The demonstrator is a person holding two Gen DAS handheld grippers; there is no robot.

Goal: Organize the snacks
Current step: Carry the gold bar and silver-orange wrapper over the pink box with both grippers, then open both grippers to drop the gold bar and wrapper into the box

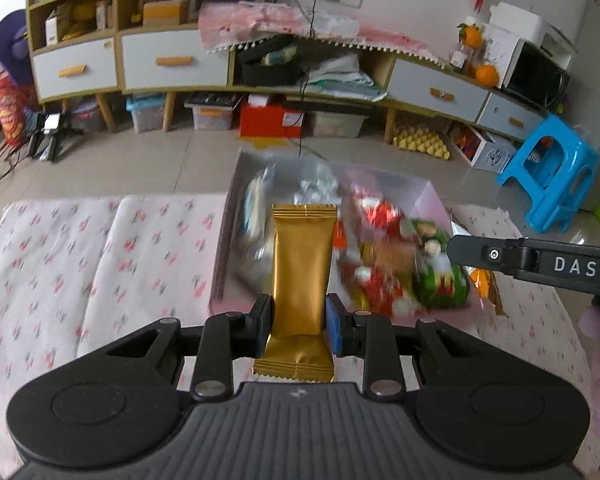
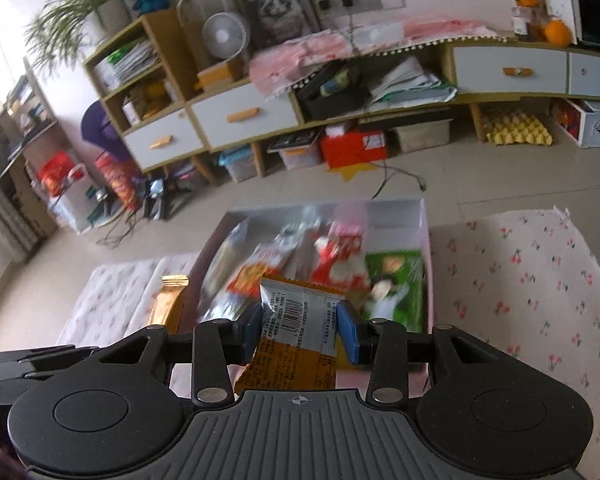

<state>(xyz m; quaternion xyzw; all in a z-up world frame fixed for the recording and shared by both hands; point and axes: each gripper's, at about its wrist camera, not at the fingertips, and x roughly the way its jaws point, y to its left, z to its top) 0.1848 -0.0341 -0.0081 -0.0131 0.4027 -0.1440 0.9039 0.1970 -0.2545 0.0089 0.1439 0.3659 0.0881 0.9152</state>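
My left gripper [image 1: 299, 322] is shut on a gold foil snack packet [image 1: 302, 268], held upright above the near edge of a pale pink box [image 1: 428, 192] filled with several snack packs. My right gripper [image 2: 300, 330] is shut on an orange and white packet [image 2: 296, 320] with a barcode, hovering over the same pink box [image 2: 422, 216]. In the left wrist view the right gripper's black finger [image 1: 496, 256] reaches in from the right, beside a green pack [image 1: 440, 280]. The gold packet [image 2: 168, 300] shows at the left in the right wrist view.
The box sits on a table under a white cloth with a cherry print [image 1: 100, 264]. Beyond the table lies tiled floor, a long low cabinet [image 1: 172, 60] with drawers, storage bins beneath it, and a blue plastic stool [image 1: 552, 168] at the right.
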